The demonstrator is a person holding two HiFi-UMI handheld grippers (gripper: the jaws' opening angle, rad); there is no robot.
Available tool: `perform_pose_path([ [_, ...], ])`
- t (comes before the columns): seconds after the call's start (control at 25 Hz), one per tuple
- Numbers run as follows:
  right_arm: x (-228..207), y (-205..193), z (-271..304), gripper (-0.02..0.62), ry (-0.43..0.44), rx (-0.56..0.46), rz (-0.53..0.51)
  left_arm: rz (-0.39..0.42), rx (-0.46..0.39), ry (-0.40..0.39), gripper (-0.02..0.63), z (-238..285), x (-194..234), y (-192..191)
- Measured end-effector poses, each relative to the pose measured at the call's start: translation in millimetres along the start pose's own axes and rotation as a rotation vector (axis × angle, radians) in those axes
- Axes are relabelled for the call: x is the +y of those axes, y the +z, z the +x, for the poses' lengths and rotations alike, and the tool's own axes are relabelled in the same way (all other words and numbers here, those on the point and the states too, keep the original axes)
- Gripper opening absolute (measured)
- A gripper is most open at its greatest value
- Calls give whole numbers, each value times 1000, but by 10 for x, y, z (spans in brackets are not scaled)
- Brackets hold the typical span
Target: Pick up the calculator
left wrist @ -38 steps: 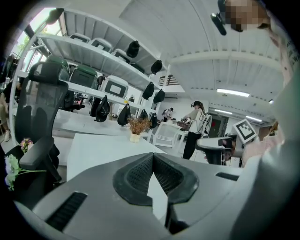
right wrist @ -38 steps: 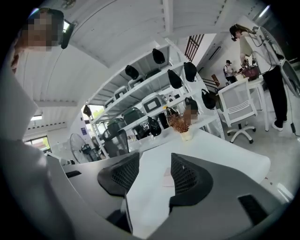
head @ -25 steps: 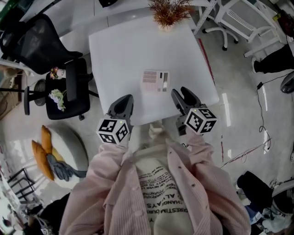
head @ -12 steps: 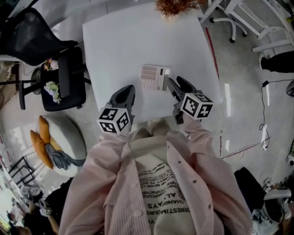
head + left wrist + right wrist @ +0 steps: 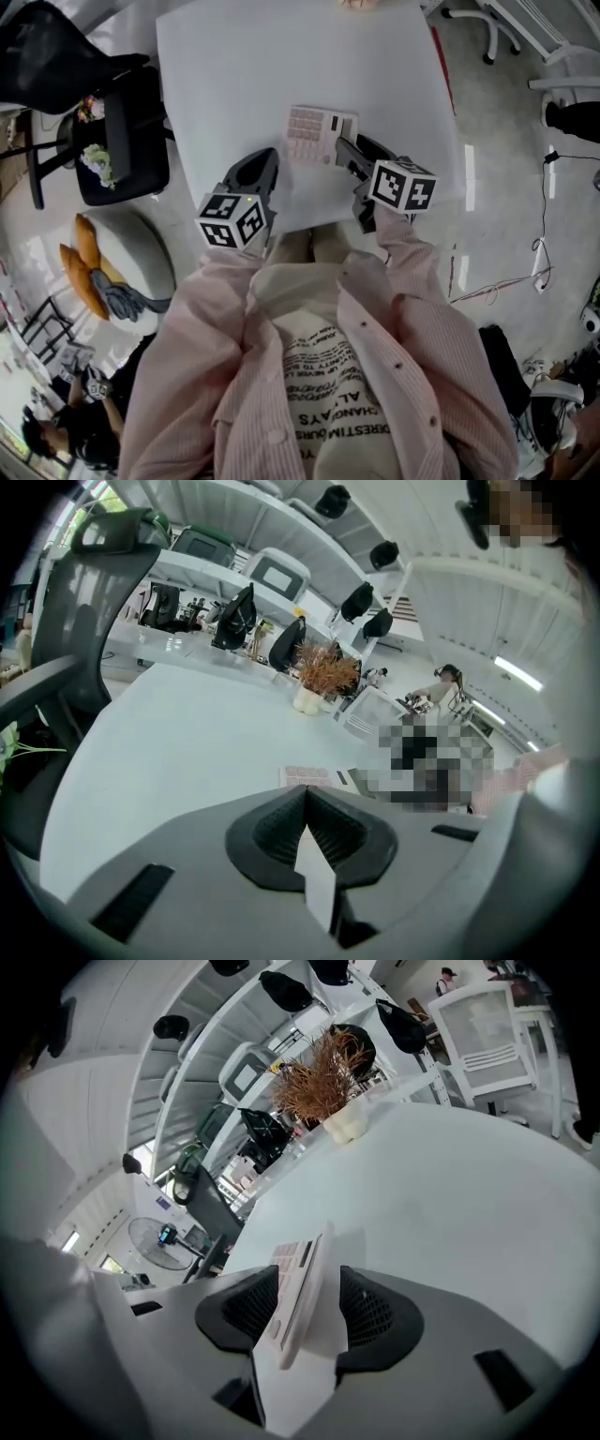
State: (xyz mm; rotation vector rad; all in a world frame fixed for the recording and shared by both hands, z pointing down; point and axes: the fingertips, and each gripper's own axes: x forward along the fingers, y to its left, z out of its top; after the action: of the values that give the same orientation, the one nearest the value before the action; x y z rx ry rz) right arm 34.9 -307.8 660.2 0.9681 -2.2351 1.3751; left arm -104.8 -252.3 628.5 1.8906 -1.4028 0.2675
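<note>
Item 1. Calculator (image 5: 315, 134): pale body with pinkish keys and a dark display. It is lying on the white table (image 5: 272, 56), toward the table's near edge. In the right gripper view the calculator (image 5: 302, 1288) is showing edge-on and tilted, key face turning toward 9 o'clock.

Item 2. Right gripper (image 5: 350, 156): it is reaching in at the calculator's 4 o'clock corner. Its jaws are standing apart in its own view (image 5: 314, 1305), with the calculator's near end sitting between the two ribbed pads (image 5: 377, 1312). Whether the pads are pressing on it cannot be told. The marker cube (image 5: 403, 185) is trailing at 4 o'clock from the jaws.

Item 3. Left gripper (image 5: 257, 171): it is hovering over the table's near edge, at 8 o'clock from the calculator and apart from it. Its jaws are meeting, holding nothing (image 5: 307, 803); the calculator (image 5: 314, 776) is showing just beyond them.

Item 4. Dried plant (image 5: 319, 1072): it is standing in a pale pot at the table's far edge, at 12 o'clock.

Item 5. Black office chair (image 5: 131, 131): it is sitting at the table's 9 o'clock side.

Item 6. Person: a pink striped shirt (image 5: 225, 375) is filling the lower half of the head view.
</note>
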Motion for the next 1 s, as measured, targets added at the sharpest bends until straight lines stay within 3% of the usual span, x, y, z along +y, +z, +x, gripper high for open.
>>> perform_pose_path([
  [0.52,-11,-105,256,183,41,122,42,-33,48,-30,2,211,61,-115],
  [0.72,40,-130,305,124,77,179,57,-35,58,-34,2,229,55,-99],
  [1.0,25,-137,317,115,117,199,134,-39,65,-38,2,240,62,-133],
])
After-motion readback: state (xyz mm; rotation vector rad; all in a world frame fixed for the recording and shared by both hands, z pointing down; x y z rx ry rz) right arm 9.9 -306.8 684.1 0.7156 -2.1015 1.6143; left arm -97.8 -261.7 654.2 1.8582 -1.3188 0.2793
